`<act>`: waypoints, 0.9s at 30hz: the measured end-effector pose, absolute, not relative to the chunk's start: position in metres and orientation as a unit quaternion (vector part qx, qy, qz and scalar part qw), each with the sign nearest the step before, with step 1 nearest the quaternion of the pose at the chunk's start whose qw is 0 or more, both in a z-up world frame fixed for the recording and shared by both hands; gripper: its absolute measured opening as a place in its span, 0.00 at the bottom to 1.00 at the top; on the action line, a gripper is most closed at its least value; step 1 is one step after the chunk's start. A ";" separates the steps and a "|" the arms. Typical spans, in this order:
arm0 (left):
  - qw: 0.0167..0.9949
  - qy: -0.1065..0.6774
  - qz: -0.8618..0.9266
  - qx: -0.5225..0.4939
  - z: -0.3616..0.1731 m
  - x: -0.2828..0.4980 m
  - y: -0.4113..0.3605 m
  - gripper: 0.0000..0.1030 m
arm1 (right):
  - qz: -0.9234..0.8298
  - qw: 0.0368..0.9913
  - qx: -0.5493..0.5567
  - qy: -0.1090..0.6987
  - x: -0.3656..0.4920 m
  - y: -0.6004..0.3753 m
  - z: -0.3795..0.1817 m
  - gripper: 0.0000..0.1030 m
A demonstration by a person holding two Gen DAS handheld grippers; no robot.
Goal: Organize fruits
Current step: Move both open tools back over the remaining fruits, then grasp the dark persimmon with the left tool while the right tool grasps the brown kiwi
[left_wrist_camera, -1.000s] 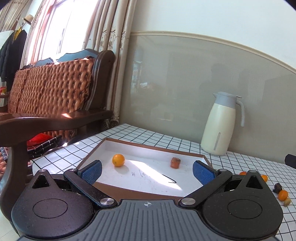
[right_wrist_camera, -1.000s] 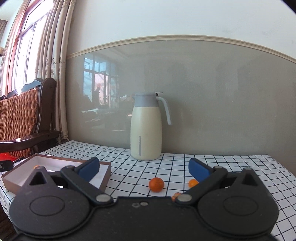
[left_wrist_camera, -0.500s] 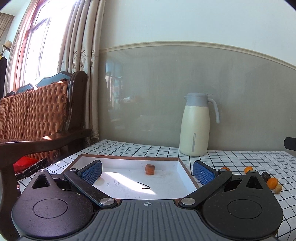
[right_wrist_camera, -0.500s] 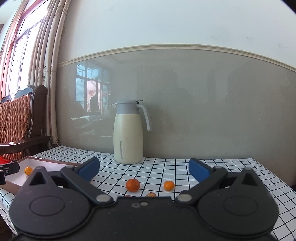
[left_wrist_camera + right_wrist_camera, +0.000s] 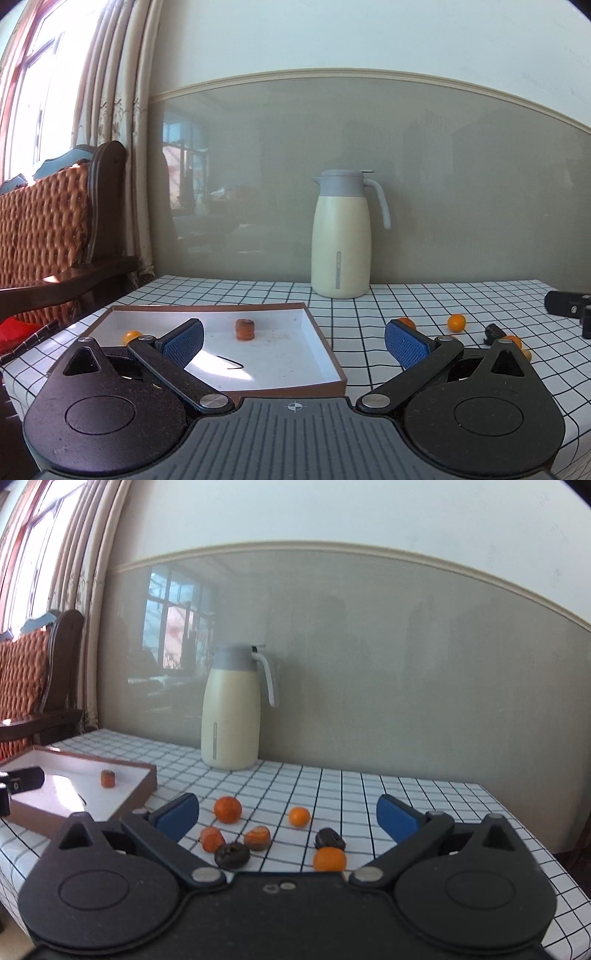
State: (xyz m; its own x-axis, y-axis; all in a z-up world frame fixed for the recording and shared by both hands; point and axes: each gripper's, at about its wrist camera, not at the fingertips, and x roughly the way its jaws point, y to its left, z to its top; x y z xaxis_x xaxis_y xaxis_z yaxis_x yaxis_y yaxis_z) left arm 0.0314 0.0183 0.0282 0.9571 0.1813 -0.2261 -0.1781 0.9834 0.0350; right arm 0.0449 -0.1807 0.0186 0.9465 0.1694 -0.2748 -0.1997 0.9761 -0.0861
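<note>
While spread empty, right tongs point(image 5: 286, 816) frame loose fruits point(image 5: 273, 836).

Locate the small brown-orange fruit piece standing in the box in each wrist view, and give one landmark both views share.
Left wrist: the fruit piece stands mid-frame in the box, just right of the left gripper's left finger.
Right wrist: the same piece sits far left, in the box.
Shared landmark: the cream thermos jug by the wall.
</note>
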 end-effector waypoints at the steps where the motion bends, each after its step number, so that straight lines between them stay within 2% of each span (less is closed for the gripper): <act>1: 0.989 0.119 0.084 0.009 0.027 0.034 0.013 1.00 | 0.090 0.984 -0.061 0.144 0.048 -0.182 0.016 0.94; 7: 0.989 0.135 0.054 0.024 0.020 0.048 -0.017 1.00 | 0.054 0.979 -0.083 0.179 0.054 -0.198 0.004 0.94; 10: 0.989 0.140 0.035 0.017 0.017 0.057 -0.027 1.00 | 0.056 0.976 -0.087 0.190 0.055 -0.205 -0.002 0.91; 15: 0.988 0.152 0.006 0.027 0.008 0.078 -0.049 1.00 | 0.067 0.970 -0.066 0.224 0.078 -0.214 -0.014 0.69; 17: 0.988 0.153 -0.001 0.033 0.004 0.085 -0.058 0.99 | 0.063 0.969 -0.067 0.228 0.084 -0.216 -0.018 0.68; 19: 0.986 0.163 -0.012 0.036 0.000 0.093 -0.065 0.79 | 0.068 0.968 -0.062 0.235 0.090 -0.218 -0.022 0.68; 25: 0.982 0.187 -0.027 0.026 -0.012 0.113 -0.076 0.77 | 0.075 0.965 -0.057 0.245 0.103 -0.216 -0.030 0.64; 27: 0.979 0.197 -0.034 0.028 -0.017 0.121 -0.081 0.73 | 0.077 0.964 -0.063 0.246 0.107 -0.213 -0.032 0.58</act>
